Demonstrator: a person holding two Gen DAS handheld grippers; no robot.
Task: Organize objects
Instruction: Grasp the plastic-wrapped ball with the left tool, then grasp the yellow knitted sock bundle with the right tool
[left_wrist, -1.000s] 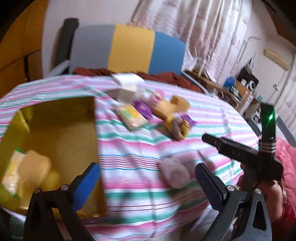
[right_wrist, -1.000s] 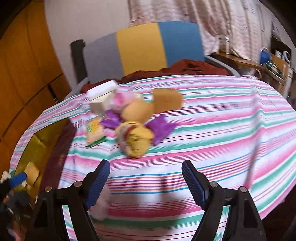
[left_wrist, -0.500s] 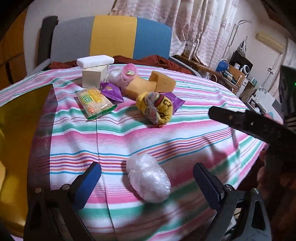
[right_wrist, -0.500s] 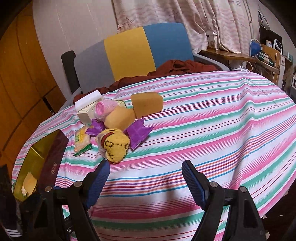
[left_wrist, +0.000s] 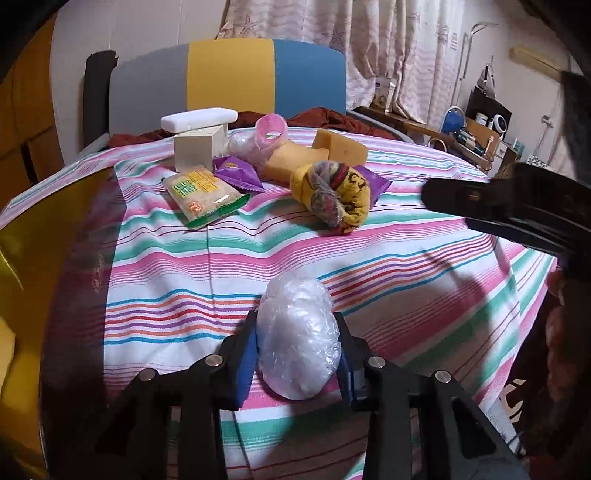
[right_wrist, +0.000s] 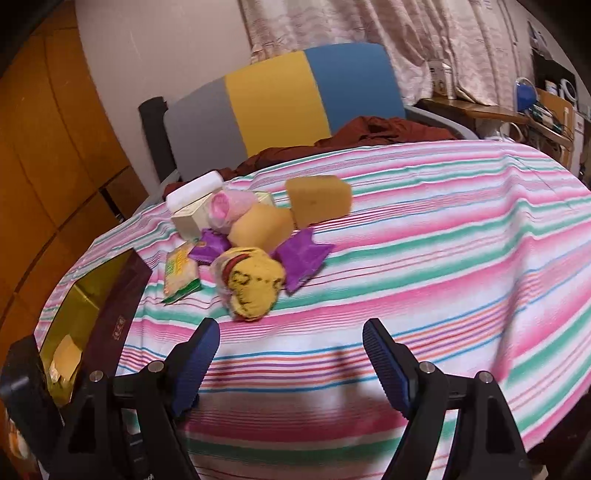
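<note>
Two tools: left tool (left_wrist: 295, 354) clamps plastic-wrapped bundle (left_wrist: 298, 336); right tool (right_wrist: 288, 363) gapes; snack-packet (left_wrist: 201, 194) writing unreadable.

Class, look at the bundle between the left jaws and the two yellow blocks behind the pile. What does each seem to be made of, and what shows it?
Bundle: thin clear plastic film, probably; crinkled, glossy, whitish inside. Blocks: likely foam sponge; matte, porous-looking, soft edges.
</note>
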